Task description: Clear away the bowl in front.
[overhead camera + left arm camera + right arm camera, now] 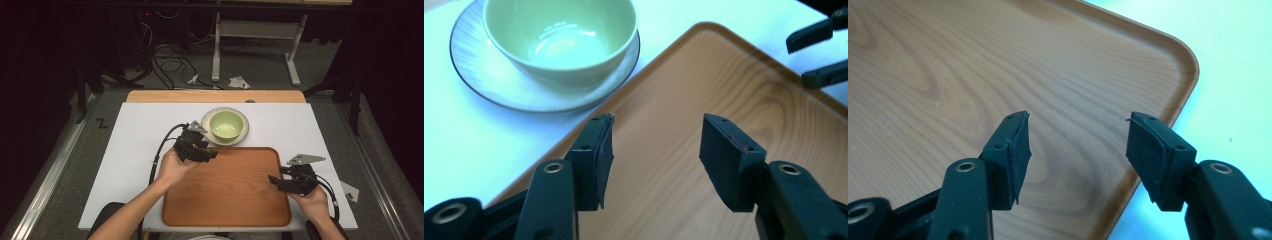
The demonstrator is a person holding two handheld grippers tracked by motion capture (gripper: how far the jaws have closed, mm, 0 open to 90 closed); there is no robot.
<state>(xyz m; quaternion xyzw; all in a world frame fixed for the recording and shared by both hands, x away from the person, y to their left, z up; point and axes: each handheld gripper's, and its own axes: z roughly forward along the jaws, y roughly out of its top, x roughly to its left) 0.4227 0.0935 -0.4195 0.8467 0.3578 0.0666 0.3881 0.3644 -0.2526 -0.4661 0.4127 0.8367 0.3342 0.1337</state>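
the white worktop [135, 135] carries a wooden tray [227, 192] at its near middle, with a green bowl [226, 124] on a pale plate [243, 135] just behind the tray's far left corner. the plate's near rim lies just beside the tray's far edge; whether they touch is unclear.

the left hand [172, 167] comes in from the bottom left and holds the left tool [212, 154] over the tray's far left corner, pointing right, with a cable [159, 150] looping back over the worktop. in the left gripper view its jaws are spread with nothing between them, over the tray [704, 100] edge where wood meets white worktop [469, 145]. the bowl [561, 42] sits in its plate [499, 95] ahead and to the left, apart from the jaws. the bowl looks empty. the other tool's black tips [819, 55] show at the upper right of that view.

the right hand [315, 200] holds the right tool [272, 179] at the tray's right edge, pointing left, a grey plate [305, 159] on top. in the right gripper view its jaws stand spread and empty above the tray [973, 65], near a rounded corner, with worktop [1238, 75] to the right.

the two tools are well apart.
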